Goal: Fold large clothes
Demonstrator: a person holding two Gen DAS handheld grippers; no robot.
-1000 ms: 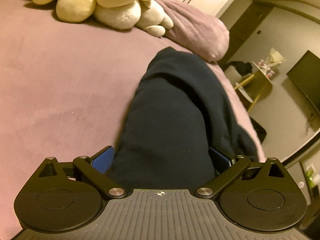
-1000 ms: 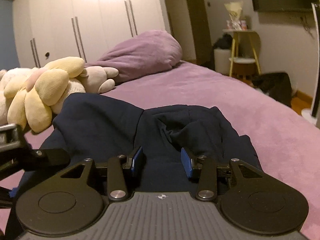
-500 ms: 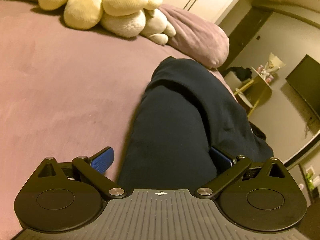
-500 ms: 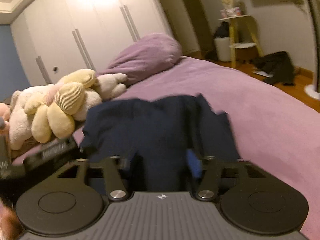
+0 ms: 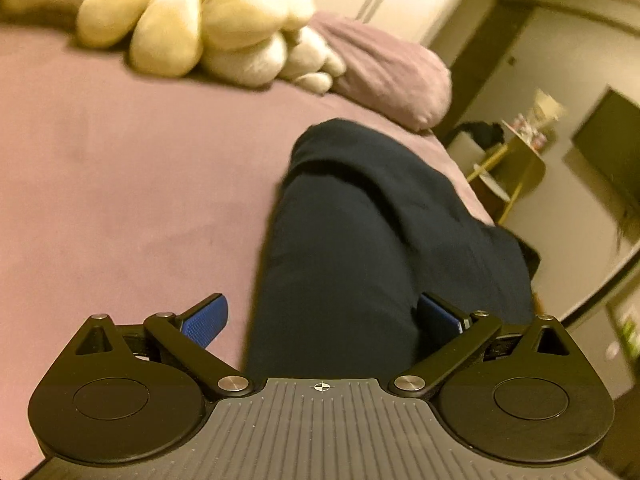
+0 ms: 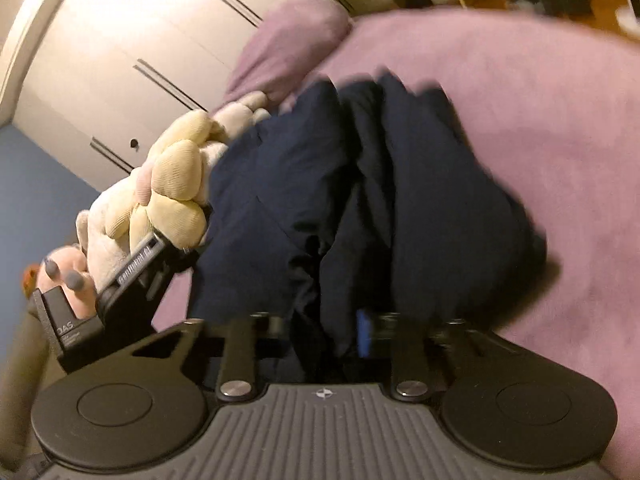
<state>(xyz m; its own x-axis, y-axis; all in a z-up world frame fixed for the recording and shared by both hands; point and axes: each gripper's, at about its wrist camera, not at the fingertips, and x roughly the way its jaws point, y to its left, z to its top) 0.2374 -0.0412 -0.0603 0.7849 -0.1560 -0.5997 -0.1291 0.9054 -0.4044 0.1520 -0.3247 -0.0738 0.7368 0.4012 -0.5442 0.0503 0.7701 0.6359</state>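
Both claws at the navy garment on the purple bed

The left claw (image 5: 322,316) stands wide, its blue pads spread well apart, and the dark navy garment (image 5: 360,240) runs up between them without either pad pinching it. The garment lies in a long bunched heap on the purple bed cover (image 5: 120,180). Over on the right wrist view, the right claw (image 6: 320,332) is narrowing, jaws closing with a fold of the navy cloth (image 6: 340,200) between them, though the blur hides whether the pads press it yet. At far left a hand (image 6: 66,280) grips the other tool. A cream plush toy (image 5: 192,28) and a purple pillow (image 5: 388,72) sit beyond the garment.
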